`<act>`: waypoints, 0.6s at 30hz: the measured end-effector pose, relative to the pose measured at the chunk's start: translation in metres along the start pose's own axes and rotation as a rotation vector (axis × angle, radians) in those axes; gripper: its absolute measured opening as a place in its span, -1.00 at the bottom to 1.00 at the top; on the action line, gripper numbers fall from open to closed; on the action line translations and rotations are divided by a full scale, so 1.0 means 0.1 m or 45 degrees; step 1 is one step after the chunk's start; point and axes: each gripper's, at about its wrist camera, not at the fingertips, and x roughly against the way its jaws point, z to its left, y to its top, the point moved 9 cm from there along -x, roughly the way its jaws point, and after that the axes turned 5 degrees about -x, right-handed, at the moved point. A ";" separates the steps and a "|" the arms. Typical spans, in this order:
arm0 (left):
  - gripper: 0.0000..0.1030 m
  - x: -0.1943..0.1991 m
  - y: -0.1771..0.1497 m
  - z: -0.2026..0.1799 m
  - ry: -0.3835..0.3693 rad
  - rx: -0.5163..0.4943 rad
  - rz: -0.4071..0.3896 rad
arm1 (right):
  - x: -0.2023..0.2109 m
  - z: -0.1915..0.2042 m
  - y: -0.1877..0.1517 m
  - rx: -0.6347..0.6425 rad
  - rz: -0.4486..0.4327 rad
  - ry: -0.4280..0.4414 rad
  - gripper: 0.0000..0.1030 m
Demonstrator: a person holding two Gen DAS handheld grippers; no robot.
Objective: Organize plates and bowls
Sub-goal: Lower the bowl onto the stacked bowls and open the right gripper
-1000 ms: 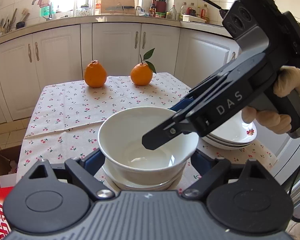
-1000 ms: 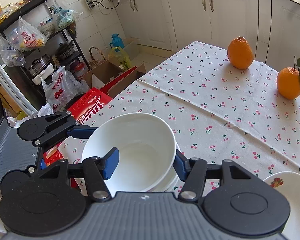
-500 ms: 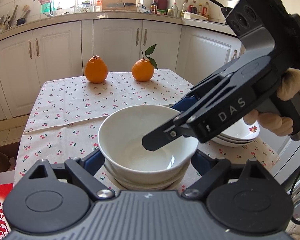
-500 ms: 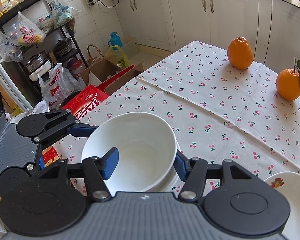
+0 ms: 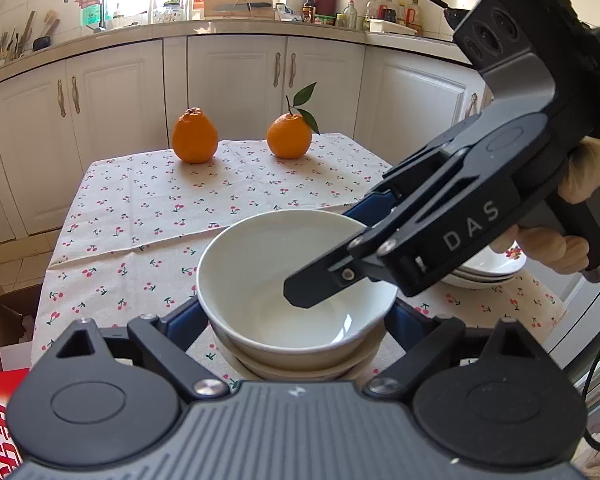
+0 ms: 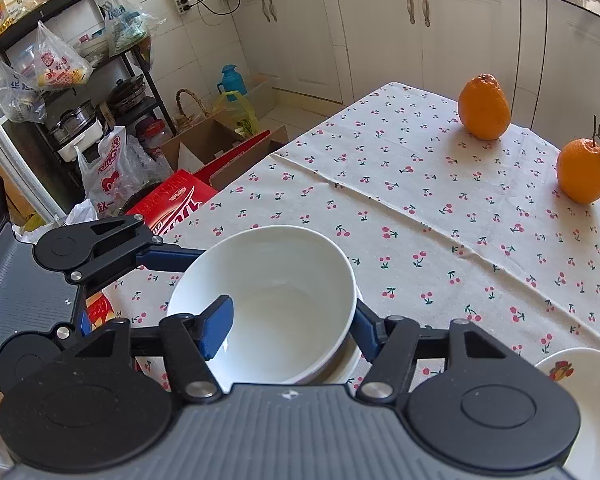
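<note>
The white bowl [image 5: 296,284] sits nested on a stack of white bowls low at 6 o'clock on the cherry-print bench [image 5: 148,216], and both tools are letting it go. The left hand-held gripper [image 5: 296,322] straddles the stack from the near side, blue pads either side of the bowl wall, jaws opening and clear of the china as far as the left view shows. The right hand-held gripper [image 6: 290,330] comes in from 3 o'clock, one blue finger [image 6: 216,326] dipped inside the bowl and the other outside the rim (a rim pinch, the sensible hold for lowering a bowl into another); those jaws are opening too, with the wall between them but not pressed.

My read: the bowl has been seated square on its pile and this is the release.

The count. One top bowl, with at least one more rim showing under it; how many exactly I cannot tell. A separate stack of decorated plates [image 5: 488,268] at 3 o'clock, about three rims visible. Two oranges [image 5: 195,136], one with a leaf, at 12 o'clock, well apart from the crockery. Two grippers, one gloved hand [image 5: 580,208] in sight.
</note>
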 end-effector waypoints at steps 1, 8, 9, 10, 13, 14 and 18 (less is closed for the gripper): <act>0.84 -0.01 0.00 0.00 0.000 0.000 0.001 | 0.00 0.00 0.00 0.003 -0.003 0.000 0.34; 0.93 -0.02 -0.04 -0.01 -0.002 -0.020 0.012 | 0.02 0.01 0.00 -0.007 -0.018 0.032 0.55; 0.94 -0.02 -0.04 0.00 0.002 -0.021 0.011 | 0.02 0.01 0.01 -0.009 -0.026 0.031 0.62; 0.95 -0.01 -0.04 0.01 0.002 -0.023 0.010 | 0.03 0.00 0.02 -0.002 -0.037 0.009 0.73; 0.95 0.00 -0.06 0.03 -0.005 -0.015 0.015 | 0.07 -0.03 0.03 0.007 -0.060 -0.024 0.77; 0.95 0.01 -0.08 0.03 -0.009 -0.014 0.018 | 0.09 -0.04 0.03 -0.002 -0.066 -0.018 0.77; 0.95 0.04 -0.11 0.02 -0.009 -0.034 0.024 | 0.20 -0.02 0.05 -0.008 -0.126 0.016 0.77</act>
